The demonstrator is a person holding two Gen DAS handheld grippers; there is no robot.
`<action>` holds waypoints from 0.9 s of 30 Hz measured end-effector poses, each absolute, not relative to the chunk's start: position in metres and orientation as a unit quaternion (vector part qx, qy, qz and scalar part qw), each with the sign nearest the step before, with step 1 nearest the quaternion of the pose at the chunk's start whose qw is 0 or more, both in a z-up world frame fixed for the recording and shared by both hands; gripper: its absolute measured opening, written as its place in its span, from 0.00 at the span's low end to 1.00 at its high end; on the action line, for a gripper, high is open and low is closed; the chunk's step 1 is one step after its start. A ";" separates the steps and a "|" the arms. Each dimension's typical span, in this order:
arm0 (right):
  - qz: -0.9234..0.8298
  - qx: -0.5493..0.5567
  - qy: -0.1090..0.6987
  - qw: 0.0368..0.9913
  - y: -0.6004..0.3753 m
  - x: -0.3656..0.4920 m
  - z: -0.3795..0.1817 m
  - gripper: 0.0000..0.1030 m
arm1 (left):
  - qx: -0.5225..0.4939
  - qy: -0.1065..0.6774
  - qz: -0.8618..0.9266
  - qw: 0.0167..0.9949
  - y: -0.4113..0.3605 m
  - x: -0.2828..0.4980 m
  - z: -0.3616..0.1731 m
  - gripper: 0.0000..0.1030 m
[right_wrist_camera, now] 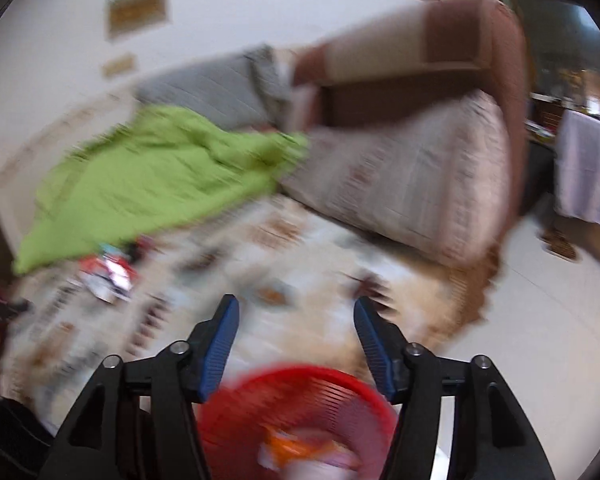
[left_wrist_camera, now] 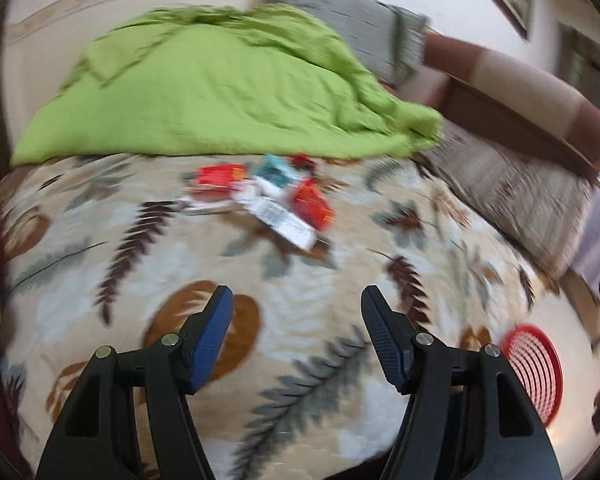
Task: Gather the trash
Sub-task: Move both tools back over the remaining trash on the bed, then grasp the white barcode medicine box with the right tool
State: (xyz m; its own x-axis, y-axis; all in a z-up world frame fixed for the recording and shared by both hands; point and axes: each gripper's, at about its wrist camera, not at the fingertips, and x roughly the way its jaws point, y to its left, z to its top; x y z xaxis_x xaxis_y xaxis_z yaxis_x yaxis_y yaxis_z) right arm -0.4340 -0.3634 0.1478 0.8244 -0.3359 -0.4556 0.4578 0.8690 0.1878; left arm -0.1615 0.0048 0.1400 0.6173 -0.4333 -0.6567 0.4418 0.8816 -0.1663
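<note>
Both grippers, left (left_wrist_camera: 297, 300) and right (right_wrist_camera: 296, 310), hang open and empty; wrappers (left_wrist_camera: 274, 198) on the bedspread (left_wrist_camera: 100, 280) await pickup for the red basket (right_wrist_camera: 300, 394).

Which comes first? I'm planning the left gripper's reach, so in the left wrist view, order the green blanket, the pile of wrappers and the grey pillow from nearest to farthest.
From the left gripper, which is open:
1. Pile of wrappers, straight ahead on the leaf-print bedspread.
2. Green blanket, just behind the pile, spread wide.
3. Grey pillow, behind the blanket, upper right by the wall.
</note>
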 end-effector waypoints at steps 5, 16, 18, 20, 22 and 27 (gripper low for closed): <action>-0.124 0.108 0.251 0.954 -0.306 -0.359 0.148 0.65 | -0.083 0.378 -0.175 0.905 0.050 -0.141 0.125 0.63; 0.011 0.021 0.352 0.936 -0.194 -0.180 0.099 0.65 | -0.035 0.417 -0.080 0.905 0.056 -0.061 0.080 0.68; 0.018 0.000 0.369 0.929 -0.183 -0.150 0.089 0.65 | -0.031 0.406 -0.081 0.910 0.058 -0.055 0.068 0.68; 0.028 -0.028 0.380 0.924 -0.171 -0.120 0.078 0.65 | -0.017 0.414 -0.086 0.906 0.058 -0.052 0.058 0.68; 0.033 -0.060 0.392 0.917 -0.160 -0.092 0.067 0.65 | -0.028 0.412 -0.091 0.906 0.062 -0.048 0.056 0.68; 0.030 -0.101 0.414 0.904 -0.140 -0.029 0.044 0.65 | -0.009 0.408 -0.098 0.908 0.057 -0.041 0.053 0.68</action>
State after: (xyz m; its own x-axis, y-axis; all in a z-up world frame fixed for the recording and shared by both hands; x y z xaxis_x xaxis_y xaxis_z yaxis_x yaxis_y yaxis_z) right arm -0.0291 -0.1402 0.0444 0.6550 -0.0286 -0.7551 -0.1387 0.9777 -0.1574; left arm -0.0407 0.0569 0.0528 0.6475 -0.1863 -0.7390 0.1709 0.9805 -0.0974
